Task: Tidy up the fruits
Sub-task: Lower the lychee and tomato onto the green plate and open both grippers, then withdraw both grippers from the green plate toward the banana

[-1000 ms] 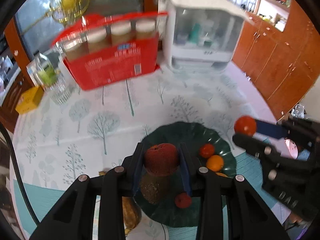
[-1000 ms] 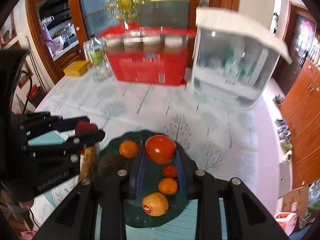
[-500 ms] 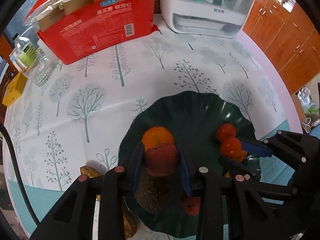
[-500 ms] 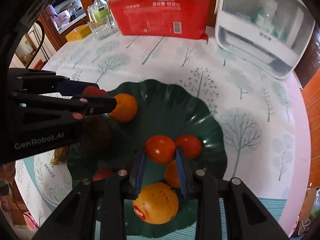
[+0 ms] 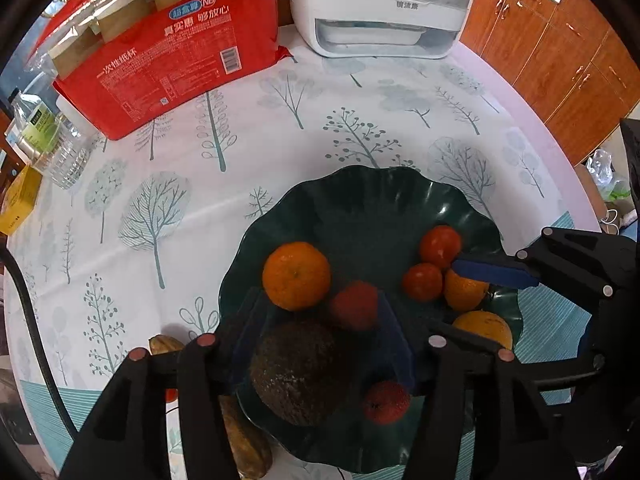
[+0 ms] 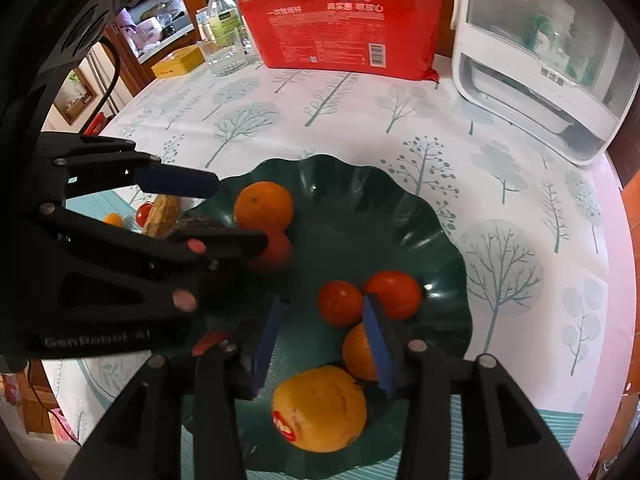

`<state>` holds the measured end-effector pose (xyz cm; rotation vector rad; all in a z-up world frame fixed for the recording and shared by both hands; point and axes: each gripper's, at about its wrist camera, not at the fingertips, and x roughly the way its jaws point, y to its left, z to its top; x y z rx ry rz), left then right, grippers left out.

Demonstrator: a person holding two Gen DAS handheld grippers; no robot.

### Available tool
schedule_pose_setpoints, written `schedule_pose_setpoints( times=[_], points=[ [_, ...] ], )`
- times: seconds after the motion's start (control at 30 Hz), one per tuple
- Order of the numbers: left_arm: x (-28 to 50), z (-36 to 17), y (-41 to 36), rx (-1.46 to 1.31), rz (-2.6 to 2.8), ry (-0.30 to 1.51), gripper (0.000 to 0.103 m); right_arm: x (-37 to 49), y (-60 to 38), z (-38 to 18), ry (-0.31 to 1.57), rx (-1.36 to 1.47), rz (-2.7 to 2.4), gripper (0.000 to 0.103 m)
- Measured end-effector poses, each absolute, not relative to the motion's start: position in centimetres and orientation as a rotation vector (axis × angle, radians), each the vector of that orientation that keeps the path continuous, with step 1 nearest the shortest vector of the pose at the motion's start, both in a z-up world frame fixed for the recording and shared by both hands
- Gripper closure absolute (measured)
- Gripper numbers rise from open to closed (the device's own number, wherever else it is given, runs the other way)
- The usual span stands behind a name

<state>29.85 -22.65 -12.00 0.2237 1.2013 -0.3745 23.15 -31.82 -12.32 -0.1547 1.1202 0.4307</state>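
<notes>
Two black grippers hang over a round table (image 5: 280,128) covered with a white, tree-printed cloth, and everything below is placed relative to the dark green, wavy-rimmed plate (image 5: 360,188) lying on it. Beyond the plate, at the far edge, stand a white plastic cabinet with a clear front (image 5: 384,4) and a red package of paper cups (image 5: 168,60).

Left gripper (image 5: 320,320) is above the near side of the plate with its blue-padded jaws spread wide and nothing between them pressed; the rough red lychee-like fruit (image 5: 354,304) sits loose on the plate between the pads. Right gripper (image 6: 320,340) is over the plate's near right part, likewise released, its jaws apart, with the small red tomato (image 6: 340,302) lying free just ahead of them.

On the plate, the dark brown rough-skinned round fruit (image 5: 296,372) is at the near left, touching the big orange mandarin (image 5: 297,275) behind it. A yellow-orange fruit with a red sticker (image 6: 320,408) rests at the near rim. A larger red tomato (image 6: 394,294) touches the small one, and a small orange fruit (image 6: 358,354) lies just in front of both. A second little red fruit (image 5: 387,402) sits near the brown one. Just outside the plate's left rim lies a brown elongated fruit (image 5: 244,440).
</notes>
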Motion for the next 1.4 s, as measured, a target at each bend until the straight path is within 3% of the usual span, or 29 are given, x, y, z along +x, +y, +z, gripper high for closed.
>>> schedule_pose_setpoints(
  times=[0.43, 0.73, 1.4],
  points=[
    [28.2, -9.7, -20.9, 0.189, -0.353, 1.156, 0.046, 22.0, -31.8, -10.5, 1.067, -0.15, 0.385, 0.06],
    [26.1, -7.3, -19.5, 0.154, -0.339, 1.122, 0.036, 20.9, -32.2, -8.7, 1.04, -0.106, 0.349, 0.06],
    [20.4, -3.6, -16.6, 0.18, -0.328, 1.071, 0.035, 16.3, -31.0, -4.4, 0.971, -0.083, 0.314, 0.06]
  ],
)
